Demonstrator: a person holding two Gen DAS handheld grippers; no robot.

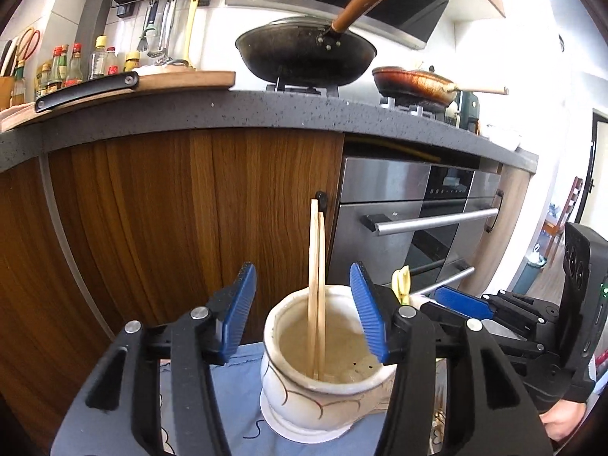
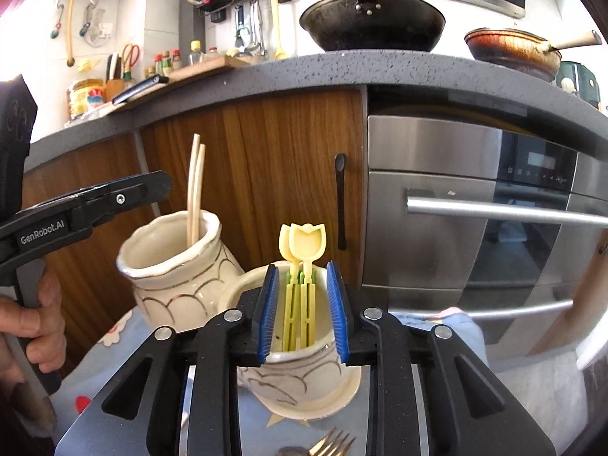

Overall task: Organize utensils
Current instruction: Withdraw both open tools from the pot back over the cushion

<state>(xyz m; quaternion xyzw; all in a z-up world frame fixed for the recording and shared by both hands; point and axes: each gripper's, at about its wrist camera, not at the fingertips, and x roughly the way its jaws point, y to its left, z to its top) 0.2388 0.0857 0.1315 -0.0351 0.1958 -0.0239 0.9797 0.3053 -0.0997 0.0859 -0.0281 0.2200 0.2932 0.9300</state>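
Note:
Two white ceramic utensil jars stand on a blue cloth. In the left wrist view the left jar point(image 1: 323, 368) holds two wooden chopsticks point(image 1: 316, 285). My left gripper point(image 1: 304, 304) is open, its blue pads either side of the chopsticks above the jar's mouth, touching nothing. In the right wrist view the right jar point(image 2: 300, 364) holds two yellow tulip-shaped plastic utensils point(image 2: 302, 266). My right gripper point(image 2: 304, 304) is open around them, pads apart from them. The left jar point(image 2: 174, 266) with chopsticks point(image 2: 195, 186) stands to the left.
A gold fork point(image 2: 330, 444) lies on the blue cloth point(image 2: 102, 364) at the bottom edge. Behind stand a wooden cabinet point(image 2: 266, 174), a steel oven point(image 2: 475, 209) and a grey counter point(image 1: 228, 110) with a wok point(image 1: 304, 53), a pan point(image 1: 414, 83) and a cutting board point(image 1: 152, 83).

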